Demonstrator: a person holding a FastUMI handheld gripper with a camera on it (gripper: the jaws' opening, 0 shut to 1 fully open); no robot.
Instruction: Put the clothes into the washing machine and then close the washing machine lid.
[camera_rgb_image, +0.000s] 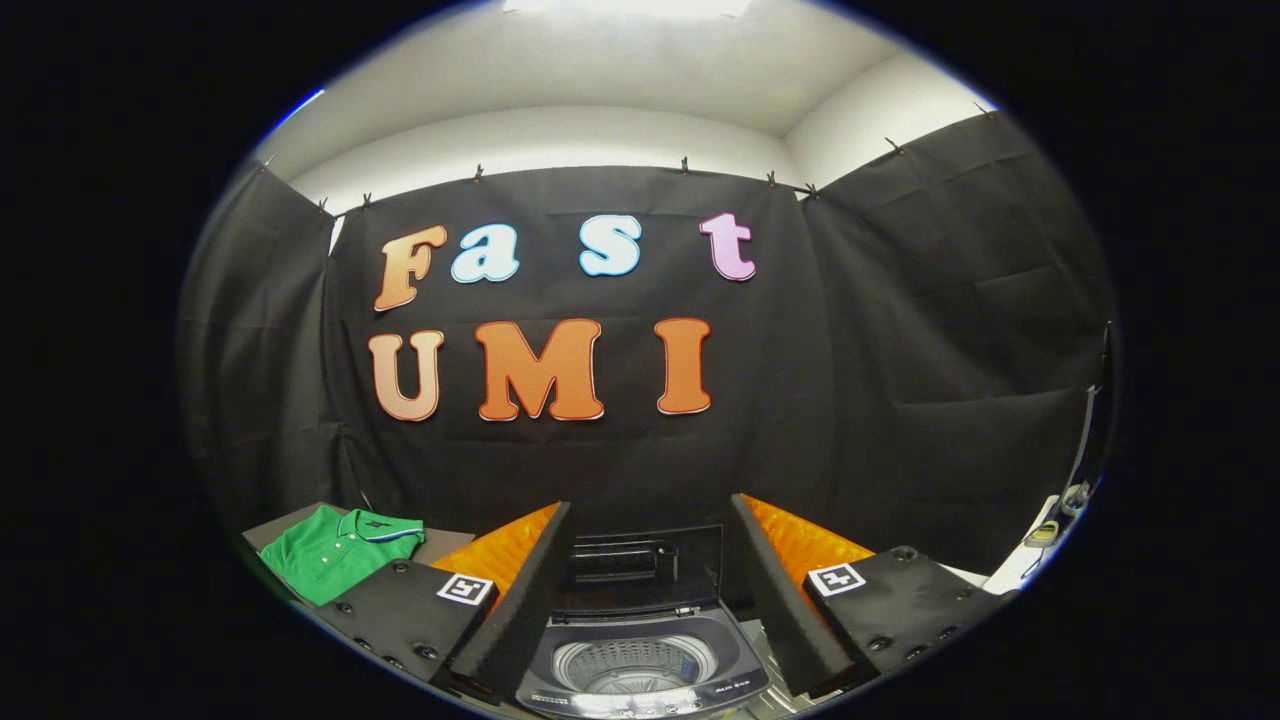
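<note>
Gripper (640, 590) spread wide, nothing between the fingers, nothing pressed. Left finger (520, 610) and right finger (785, 610): dark foam-faced inner pads, orange ridged outer sides, each with a black mount block carrying a small square black-and-white marker.

Toy-sized top-loading washing machine (640, 665) directly below and between the fingers, dark grey body. Lid (640, 568) raised, standing upright at the back of the opening, dark and glossy. Drum (635, 663) exposed, pale and perforated, looks empty as far as visible. Control strip along the front rim, markings too small to make out.

Green polo shirt (335, 550) lying flat, folded, on a grey surface (440, 545) to the left of the left finger, well apart from the machine. Collar with dark and white trim; buttoned placket visible. Not touched by either finger.

Black cloth wall (900, 380) behind everything, clipped along its top edge. White ceiling (620, 70) above, brightly lit.

Far right, beyond the right finger: white ledge (1015, 570) with a couple of small items and a hanging cord (1082, 440), too small and blurred to identify.
</note>
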